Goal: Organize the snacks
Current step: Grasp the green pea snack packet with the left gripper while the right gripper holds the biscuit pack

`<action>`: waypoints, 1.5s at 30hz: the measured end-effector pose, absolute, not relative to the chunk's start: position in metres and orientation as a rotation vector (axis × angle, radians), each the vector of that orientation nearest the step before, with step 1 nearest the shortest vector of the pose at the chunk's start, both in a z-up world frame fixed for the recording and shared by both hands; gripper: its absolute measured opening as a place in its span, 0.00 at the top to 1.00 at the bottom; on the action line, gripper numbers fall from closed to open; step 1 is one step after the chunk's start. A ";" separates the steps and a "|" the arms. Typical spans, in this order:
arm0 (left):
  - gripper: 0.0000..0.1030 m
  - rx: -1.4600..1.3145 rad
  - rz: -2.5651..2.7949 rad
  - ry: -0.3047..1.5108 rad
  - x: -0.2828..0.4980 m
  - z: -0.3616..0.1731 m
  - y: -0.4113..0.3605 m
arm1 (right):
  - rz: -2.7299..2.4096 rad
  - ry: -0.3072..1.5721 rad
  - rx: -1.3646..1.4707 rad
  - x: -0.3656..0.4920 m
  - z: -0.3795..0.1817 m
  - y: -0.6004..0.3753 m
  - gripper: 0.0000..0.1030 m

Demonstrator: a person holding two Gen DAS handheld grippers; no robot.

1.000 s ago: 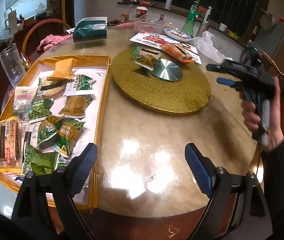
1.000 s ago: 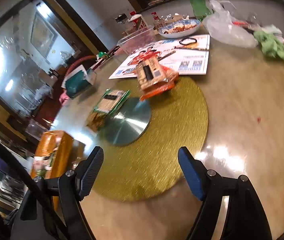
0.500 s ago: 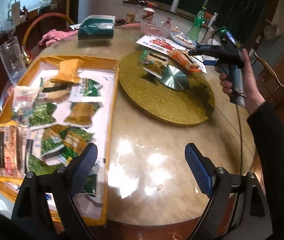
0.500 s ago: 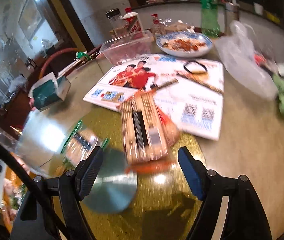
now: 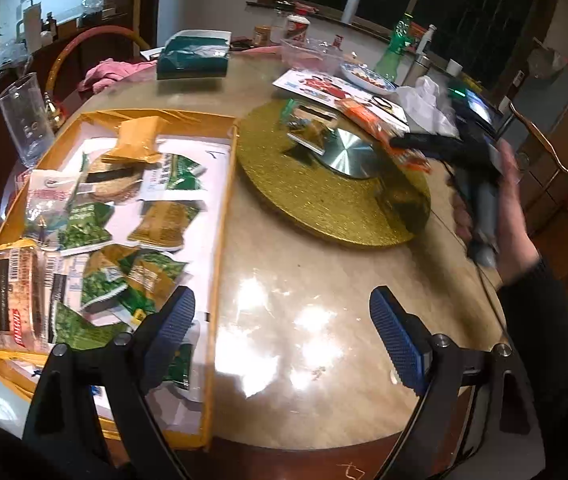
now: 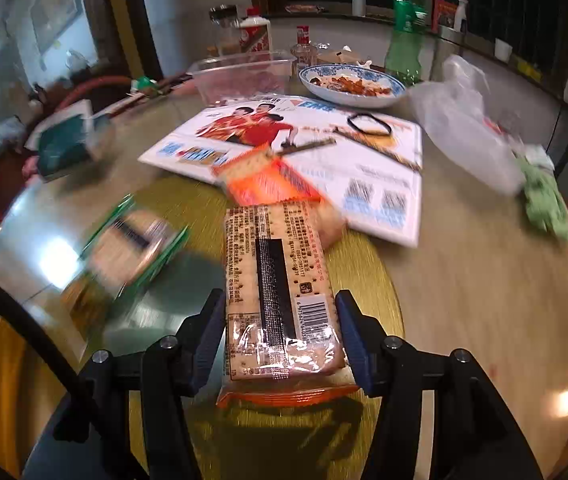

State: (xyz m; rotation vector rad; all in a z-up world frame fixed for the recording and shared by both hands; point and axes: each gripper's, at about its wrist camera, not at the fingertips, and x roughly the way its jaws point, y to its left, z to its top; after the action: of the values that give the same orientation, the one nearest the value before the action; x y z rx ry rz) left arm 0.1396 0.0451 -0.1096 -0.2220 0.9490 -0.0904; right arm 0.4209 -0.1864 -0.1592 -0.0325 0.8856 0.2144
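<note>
My right gripper (image 6: 280,330) is shut on an orange cracker pack (image 6: 280,280), its pads pressed on both long sides, over the gold turntable (image 6: 368,276). A green-edged snack pack (image 6: 132,244) lies blurred to its left. In the left wrist view the right gripper (image 5: 424,144) reaches over the orange cracker pack (image 5: 368,120) on the turntable (image 5: 324,196). My left gripper (image 5: 282,332) is open and empty above the table's near edge, beside the yellow tray (image 5: 220,216) that holds several snack packs (image 5: 156,272).
A flyer (image 6: 364,168), a bowl of food (image 6: 352,84), a clear plastic box (image 6: 244,76), a green bottle (image 6: 404,28) and a plastic bag (image 6: 464,128) lie behind the turntable. A glass (image 5: 24,120) stands left of the tray. A teal box (image 5: 192,60) sits far back.
My right gripper moved forward onto the orange cracker pack and closed on it. My left gripper stayed open in place.
</note>
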 end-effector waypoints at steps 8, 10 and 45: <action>0.14 -0.152 -0.142 1.002 0.162 -0.123 0.016 | 0.204 0.933 0.076 0.286 -0.177 -0.245 0.48; 0.14 -0.137 -0.141 1.037 0.176 -0.130 0.010 | 0.152 0.930 0.070 0.263 -0.182 -0.254 0.48; 0.74 0.100 -0.007 1.191 0.412 -0.171 -0.029 | 0.050 0.800 0.257 0.193 -0.196 -0.289 0.47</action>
State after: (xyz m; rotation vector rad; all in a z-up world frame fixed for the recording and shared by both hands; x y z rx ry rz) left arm 0.4122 -0.0290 -0.1707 0.0996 1.1907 -0.0073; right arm 0.1925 -0.2894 -0.1956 0.2571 0.8001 0.0501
